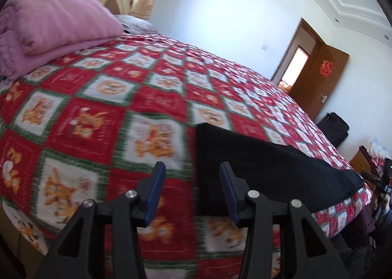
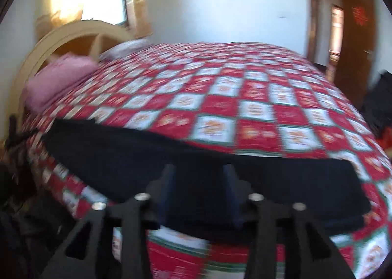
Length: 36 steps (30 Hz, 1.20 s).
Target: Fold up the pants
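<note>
Black pants lie flat in a long strip along the near edge of the bed; they also show in the right wrist view. My left gripper is open and empty, above the bedspread at the pants' left end; its right finger overlaps the cloth's edge. My right gripper is open and empty, hovering over the middle of the pants near the bed's edge. The right wrist view is motion-blurred.
The bed has a red, white and green checked bedspread with cartoon cats. A pink pillow on a folded pink blanket lies by the arched headboard. A brown door stands open at the far right. Dark bags sit on the floor.
</note>
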Each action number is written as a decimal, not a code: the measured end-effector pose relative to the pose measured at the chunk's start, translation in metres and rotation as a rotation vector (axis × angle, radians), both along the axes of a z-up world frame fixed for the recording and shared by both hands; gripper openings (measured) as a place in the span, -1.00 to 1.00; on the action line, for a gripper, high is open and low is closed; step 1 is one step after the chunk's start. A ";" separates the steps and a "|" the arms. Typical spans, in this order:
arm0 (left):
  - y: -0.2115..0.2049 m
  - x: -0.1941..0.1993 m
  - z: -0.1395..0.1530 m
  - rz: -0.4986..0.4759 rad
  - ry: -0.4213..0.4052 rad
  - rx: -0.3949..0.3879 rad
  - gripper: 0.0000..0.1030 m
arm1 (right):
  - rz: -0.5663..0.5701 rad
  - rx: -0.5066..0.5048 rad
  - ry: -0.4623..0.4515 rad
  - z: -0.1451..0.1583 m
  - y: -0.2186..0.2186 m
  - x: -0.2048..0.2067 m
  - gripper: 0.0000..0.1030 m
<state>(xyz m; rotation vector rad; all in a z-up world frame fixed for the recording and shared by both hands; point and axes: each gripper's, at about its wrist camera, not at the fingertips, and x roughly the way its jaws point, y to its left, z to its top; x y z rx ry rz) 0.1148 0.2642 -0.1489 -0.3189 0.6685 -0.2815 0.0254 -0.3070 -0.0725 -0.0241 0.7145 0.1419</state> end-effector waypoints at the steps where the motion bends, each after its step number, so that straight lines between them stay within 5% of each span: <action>1: -0.006 0.002 0.001 -0.006 0.006 0.015 -0.06 | 0.049 -0.002 0.013 -0.006 0.019 0.005 -0.05; 8: -0.055 0.024 0.007 -0.067 -0.003 0.115 -0.04 | 0.260 -0.008 0.114 -0.042 0.123 0.058 -0.05; 12: -0.089 0.025 0.009 -0.107 -0.037 0.171 0.20 | 0.303 0.100 0.118 -0.039 0.154 0.107 -0.05; 19: -0.119 0.018 -0.015 -0.145 -0.038 0.304 0.22 | 0.271 0.337 0.252 -0.049 0.191 0.206 -0.10; 27: -0.113 0.010 -0.018 -0.169 -0.067 0.256 0.24 | 0.202 0.553 0.507 -0.091 0.219 0.276 -0.35; 33: -0.109 0.009 -0.018 -0.161 -0.084 0.204 0.24 | 0.199 0.623 0.605 -0.115 0.234 0.285 -0.78; 36: -0.105 0.010 -0.014 -0.138 -0.077 0.179 0.25 | 0.197 0.659 0.572 -0.111 0.232 0.282 -0.90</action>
